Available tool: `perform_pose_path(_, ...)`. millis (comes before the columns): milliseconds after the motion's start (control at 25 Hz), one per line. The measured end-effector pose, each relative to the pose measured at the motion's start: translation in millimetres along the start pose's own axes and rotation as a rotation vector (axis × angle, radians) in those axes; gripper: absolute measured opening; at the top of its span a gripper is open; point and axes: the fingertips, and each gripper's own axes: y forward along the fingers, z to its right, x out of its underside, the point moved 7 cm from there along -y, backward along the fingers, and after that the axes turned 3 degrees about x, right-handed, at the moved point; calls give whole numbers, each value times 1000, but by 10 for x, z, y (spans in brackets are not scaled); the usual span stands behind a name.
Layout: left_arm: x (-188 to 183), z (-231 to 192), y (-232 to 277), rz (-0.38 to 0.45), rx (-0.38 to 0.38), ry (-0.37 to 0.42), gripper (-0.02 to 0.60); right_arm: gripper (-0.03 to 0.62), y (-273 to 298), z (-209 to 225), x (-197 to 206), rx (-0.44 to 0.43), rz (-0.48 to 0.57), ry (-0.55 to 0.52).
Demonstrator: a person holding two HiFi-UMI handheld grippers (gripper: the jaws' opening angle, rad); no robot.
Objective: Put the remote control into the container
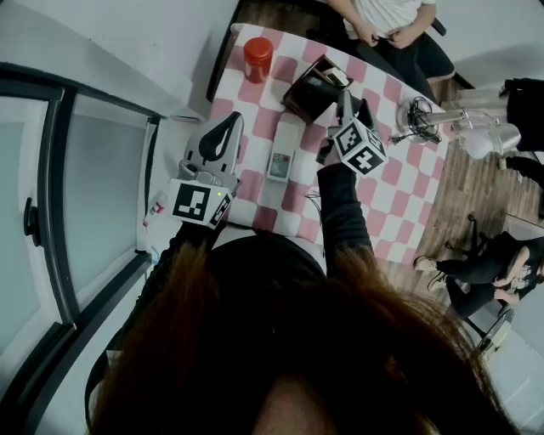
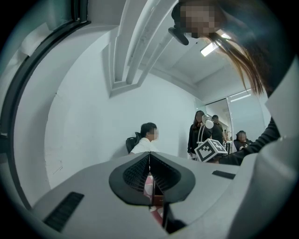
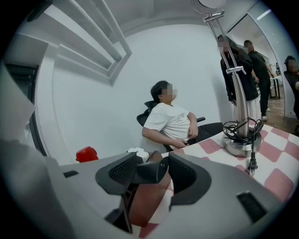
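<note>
A pink-and-white checked tablecloth is covering the table where the brown container is sitting. The right gripper is hovering over the container, its fingers clamping the dark remote control. The left gripper, its fingers pressing together on nothing, is hanging nearer than the container and to its left. A red jar is standing left of the container and a lamp right of it. A person is sitting beyond it, and a wooden floor is showing further right.

The left gripper sits close to the body and points forward, its jaws pressed together with nothing between them. The right arm, in a black sleeve, reaches further forward, and the right gripper clamps a dark remote control.
</note>
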Motion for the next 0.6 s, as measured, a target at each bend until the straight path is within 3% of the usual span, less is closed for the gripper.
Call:
perform_pose_path(120, 6, 8, 4, -2, 2, -2, 9, 205, -12, 14, -27, -8, 12, 31)
perform_pose_path(400, -1, 2, 16, 1, 0, -3, 9, 132, -106, -53, -217, -74, 110, 68)
perform_pose_path(600, 1, 2, 20, 4, -2, -4, 9, 107, -111, -112, -373, -144, 134, 19)
